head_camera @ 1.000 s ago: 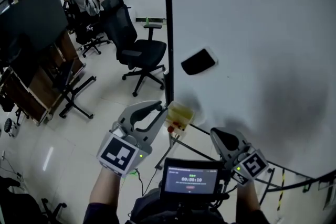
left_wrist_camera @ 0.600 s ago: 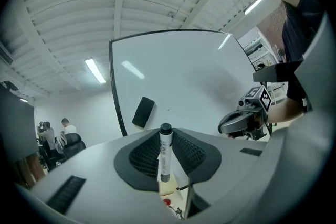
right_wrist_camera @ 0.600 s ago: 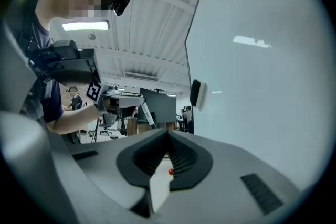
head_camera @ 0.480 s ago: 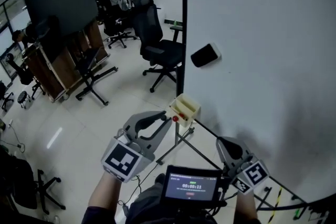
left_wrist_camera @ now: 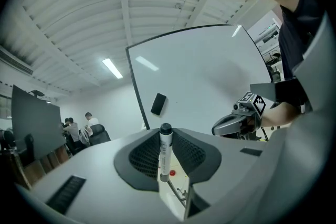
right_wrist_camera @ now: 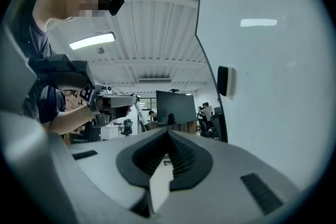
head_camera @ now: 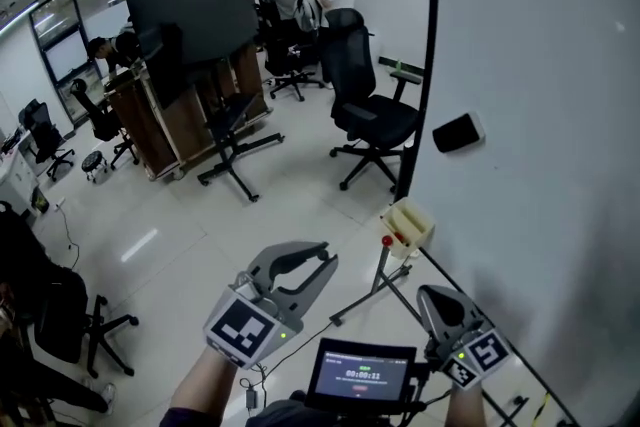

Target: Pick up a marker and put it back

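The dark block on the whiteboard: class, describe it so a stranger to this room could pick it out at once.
Find the large whiteboard on the right of the head view. Close to its black left edge, above the cream tray, sits the dark block. It is the only dark shape on the white surface, a tilted rounded rectangle.

Marker [left_wrist_camera: 165,150] clamped in the left gripper [left_wrist_camera: 166,159]
It has a white barrel with a black cap. It stands upright between the gripper's ribbed pads, cap at the top and grey end at the bottom, with both pads pressed against the barrel.
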